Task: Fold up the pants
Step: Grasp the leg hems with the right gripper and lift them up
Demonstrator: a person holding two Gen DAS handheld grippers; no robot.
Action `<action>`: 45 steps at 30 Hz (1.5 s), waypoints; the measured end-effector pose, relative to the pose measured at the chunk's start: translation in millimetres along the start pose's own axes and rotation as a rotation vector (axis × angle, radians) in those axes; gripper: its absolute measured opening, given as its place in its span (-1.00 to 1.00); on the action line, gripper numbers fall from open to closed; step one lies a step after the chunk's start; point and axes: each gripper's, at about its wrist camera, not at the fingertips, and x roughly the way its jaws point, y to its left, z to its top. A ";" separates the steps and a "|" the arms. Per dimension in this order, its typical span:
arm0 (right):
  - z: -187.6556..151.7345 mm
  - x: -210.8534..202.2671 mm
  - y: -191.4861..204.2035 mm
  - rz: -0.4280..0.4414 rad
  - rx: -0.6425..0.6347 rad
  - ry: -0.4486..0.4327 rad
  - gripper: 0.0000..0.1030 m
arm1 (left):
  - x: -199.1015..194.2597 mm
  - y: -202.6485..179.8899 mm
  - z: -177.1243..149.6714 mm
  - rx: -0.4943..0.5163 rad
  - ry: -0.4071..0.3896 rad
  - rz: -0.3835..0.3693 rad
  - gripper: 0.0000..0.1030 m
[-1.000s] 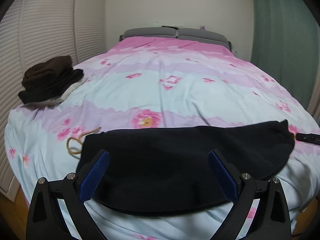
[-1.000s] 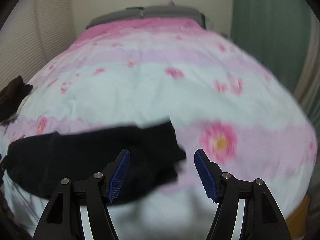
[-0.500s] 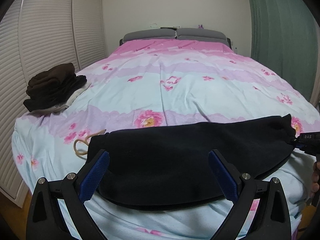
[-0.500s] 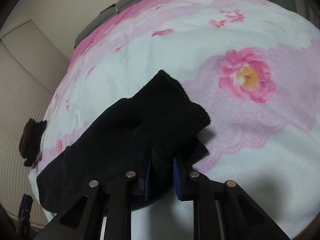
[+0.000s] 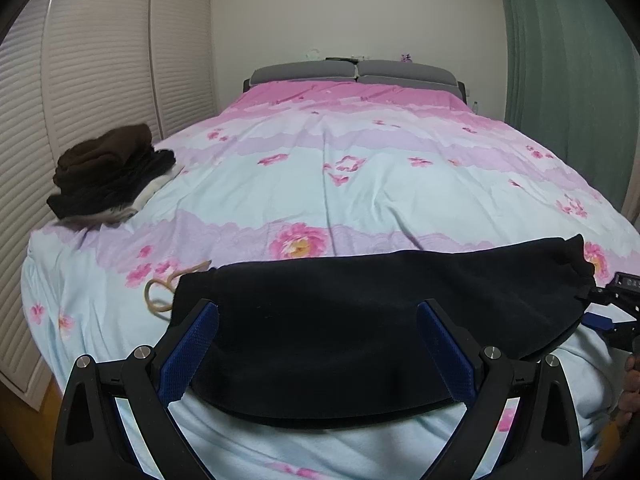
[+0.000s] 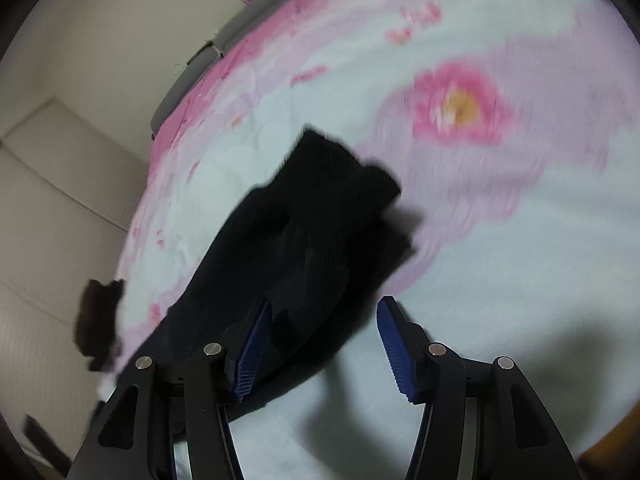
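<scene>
The right gripper has just let go of the pants (cuff dropped near the bed's foot edge); the left gripper hovers wide open, empty.

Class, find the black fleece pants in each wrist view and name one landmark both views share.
Left wrist view: the black fleece pants stretch across the lower centre, behind the open left gripper.
Right wrist view: the pants run from lower left to centre, beside the open right gripper.
Shared landmark: the grey headboard.
</scene>
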 end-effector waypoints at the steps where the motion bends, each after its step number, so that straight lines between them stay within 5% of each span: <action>1: -0.6 3.1 -2.0 0.006 0.018 0.005 0.09 | -0.7 -3.4 -0.3 0.010 -0.007 0.001 0.95; 10: 7.6 44.0 -6.2 0.129 0.125 0.043 0.09 | -2.6 -7.9 -0.5 0.017 -0.005 0.001 0.95; 11: 8.1 45.9 -4.6 0.138 0.123 0.042 0.05 | -3.6 -6.7 0.2 0.017 -0.007 0.004 0.95; 13: 8.3 45.7 1.3 0.156 0.096 0.027 -0.33 | -5.2 -4.2 1.2 0.012 -0.008 0.006 0.95; 17: 7.8 31.8 19.5 0.139 0.013 -0.027 -0.40 | -12.1 10.7 6.2 -0.017 -0.016 0.012 0.95; 30: -51.8 -35.4 204.8 -0.094 -0.616 -0.357 -0.41 | -53.6 123.3 20.8 -0.153 -0.065 0.177 0.99; 41: -170.3 -4.5 339.6 -0.284 -1.119 -0.425 -0.41 | -99.8 218.4 -1.2 -0.236 -0.115 0.294 1.00; 45: -240.8 42.2 369.7 -0.442 -1.427 -0.421 -0.41 | -100.1 248.4 1.8 -0.290 -0.101 0.310 1.00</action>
